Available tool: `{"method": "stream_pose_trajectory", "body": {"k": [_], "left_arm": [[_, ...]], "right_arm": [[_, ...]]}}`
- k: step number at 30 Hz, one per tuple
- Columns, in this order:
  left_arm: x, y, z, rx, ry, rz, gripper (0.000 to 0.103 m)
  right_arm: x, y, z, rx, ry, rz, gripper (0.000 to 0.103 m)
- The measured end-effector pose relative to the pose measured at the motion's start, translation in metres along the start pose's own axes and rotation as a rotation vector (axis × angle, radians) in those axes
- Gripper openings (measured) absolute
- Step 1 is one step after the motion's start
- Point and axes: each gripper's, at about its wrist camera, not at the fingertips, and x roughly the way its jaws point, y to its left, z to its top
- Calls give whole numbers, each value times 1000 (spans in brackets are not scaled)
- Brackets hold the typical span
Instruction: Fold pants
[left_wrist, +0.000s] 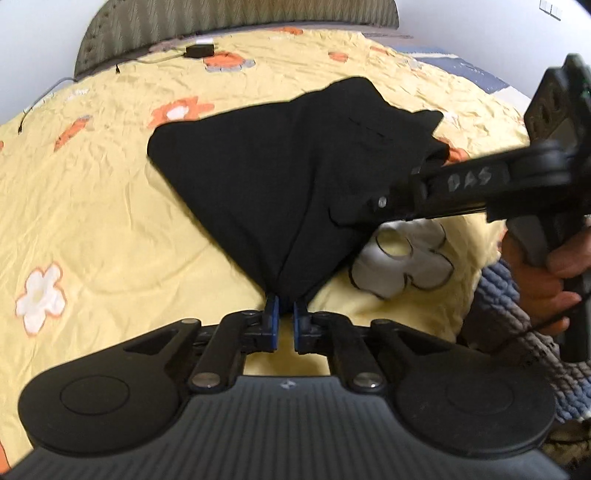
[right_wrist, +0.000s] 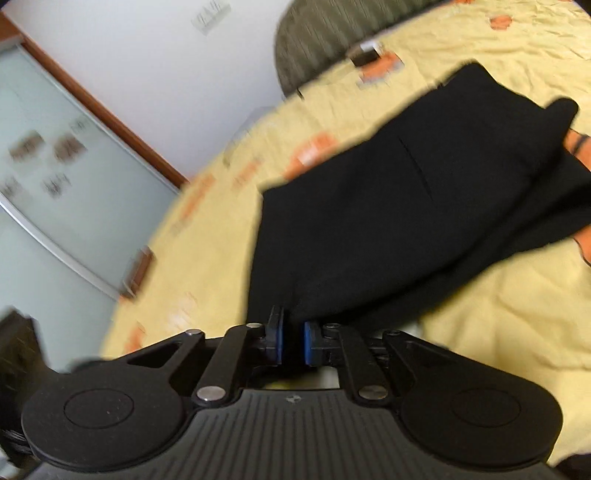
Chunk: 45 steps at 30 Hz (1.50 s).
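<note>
So it's a bed (left_wrist: 92, 206) with a wrinkly yellow flower-print cover, green padded headboard (left_wrist: 229, 22) at the far end against a white wall (right_wrist: 155, 62). The black pants (left_wrist: 280, 177) lie bunched mid-bed, well short of the headboard. Left tongs (left_wrist: 285, 314) are pinched on the near corner of the pants, and right tongs (right_wrist: 292, 332) are clamped on the edge beside it.
</note>
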Motion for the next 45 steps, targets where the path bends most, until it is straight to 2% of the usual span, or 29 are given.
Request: {"method": "stream_pose_trajectory", "body": {"k": [3,7,10,12,15,18,21,23,25,27,31,33,34,36,37,39,40,41,43,44,45], "left_arm": [[-13,9,-4,-14,25,-91,4],[-26,19,-7,8,-8,-53,4],[-28,32,2,-72,-44,-28,6],[-21,37,7,-110,-66,-19,11],[-4,46,10,-210,-39,-85,11],[4,49,11,-279,-37,-96,11],[4,40,8,-251,-30,-75,9],[2,31,5,-209,-21,-65,4],[0,27,3,-191,-19,-62,2],[0,32,1,-215,-20,-81,2],[8,50,-6,-334,4,-166,3],[10,52,-11,-355,5,-180,7],[9,52,-12,-363,-5,-180,7],[4,49,-14,-362,-29,-188,16],[2,46,-14,-356,-41,-187,20],[2,40,-12,-339,-57,-182,36],[2,35,-12,-320,-63,-167,38],[3,30,-10,-298,-74,-144,38],[5,24,-7,-271,-81,-108,37],[8,22,-6,-263,-75,-96,31],[11,21,-6,-261,-70,-80,19]], "right_arm": [[-3,-6,0,-11,9,7,12],[-14,-11,1,-30,23,24,16],[-29,-15,2,-73,-2,-14,20],[-44,-22,4,-79,-53,-48,21],[-61,-37,15,-24,-136,-89,24],[-64,-19,22,-158,-165,-137,24],[-41,19,30,-351,-125,-131,25],[-11,43,37,-479,-56,-92,33],[23,66,43,-593,-5,-120,41],[56,85,50,-704,34,-149,43],[110,104,71,-779,92,-178,45],[131,106,82,-798,95,-217,58],[143,107,88,-803,109,-224,68],[164,104,101,-809,145,-217,72],[176,102,106,-810,195,-193,72],[193,96,114,-787,262,-170,71],[200,94,116,-783,291,-156,49],[204,92,116,-784,327,-127,32],[201,93,115,-793,336,-99,23],[199,94,115,-804,336,-96,19],[198,93,116,-807,328,-97,17]]}}
